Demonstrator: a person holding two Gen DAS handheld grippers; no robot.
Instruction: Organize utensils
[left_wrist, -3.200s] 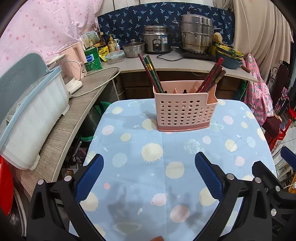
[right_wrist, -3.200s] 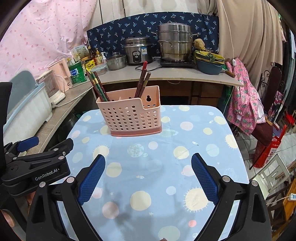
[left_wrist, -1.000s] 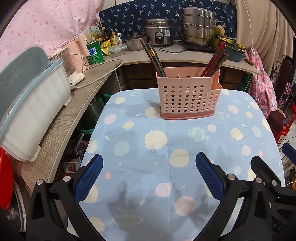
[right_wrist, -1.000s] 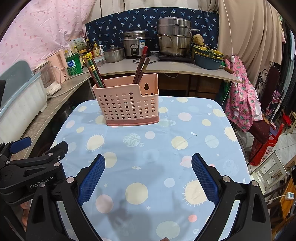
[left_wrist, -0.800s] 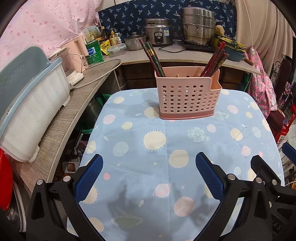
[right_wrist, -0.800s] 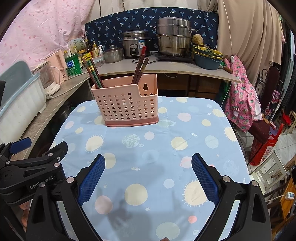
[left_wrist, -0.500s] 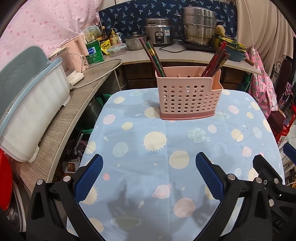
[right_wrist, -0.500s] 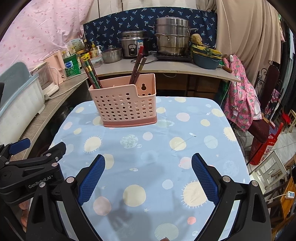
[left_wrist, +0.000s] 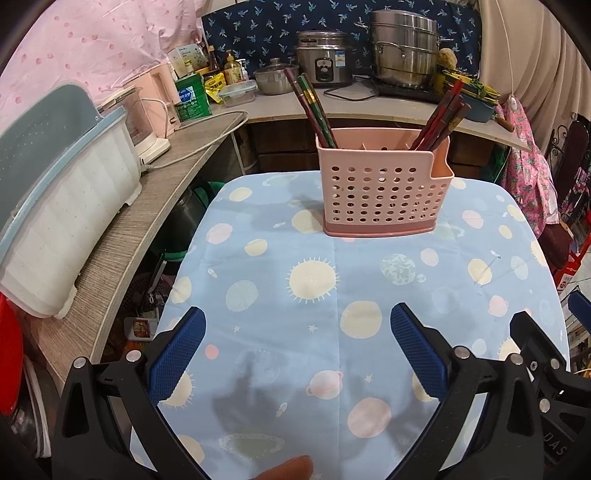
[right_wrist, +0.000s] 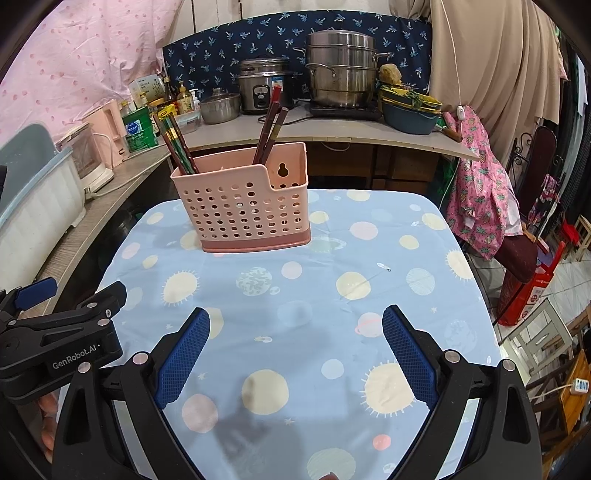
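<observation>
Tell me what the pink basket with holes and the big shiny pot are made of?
The pink perforated utensil basket looks like matte moulded plastic: even colour, neat round holes, smooth rounded edges. The large stacked silver steamer pot looks like polished metal, probably stainless steel, given its mirror-like reflections.

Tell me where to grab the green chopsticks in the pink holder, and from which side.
Grip the green chopsticks on their bare upper shafts, well above the pink holder rim. They lean up and left out of its left compartment, so bring the open left hand-held gripper in from above-left, pads either side.

Perforated plastic caddy (left_wrist: 384, 195); matt printed tablecloth (left_wrist: 332, 295).
</observation>
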